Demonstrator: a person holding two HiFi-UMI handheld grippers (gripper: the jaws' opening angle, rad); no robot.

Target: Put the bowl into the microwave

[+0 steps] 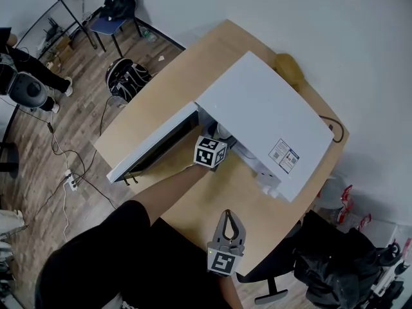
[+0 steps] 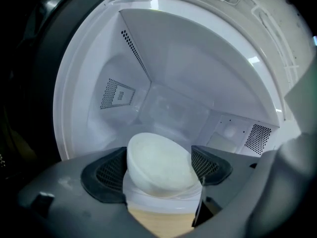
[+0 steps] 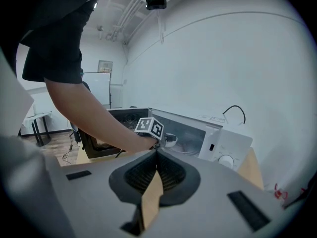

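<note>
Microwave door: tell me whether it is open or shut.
Open. In the head view the door swings out left of the microwave, and the left gripper view looks straight into the white cavity.

No text can be read anywhere.
- Sticker (image 1: 284,154) on top of the microwave (image 1: 257,108): printed lines and small symbols, too small to read.
- Framed notice (image 3: 104,66) on the far wall: blurred, unreadable.
- Near cube (image 1: 223,262) and far cube (image 1: 210,152): black-and-white square patterns only, no letters or numbers.
</note>
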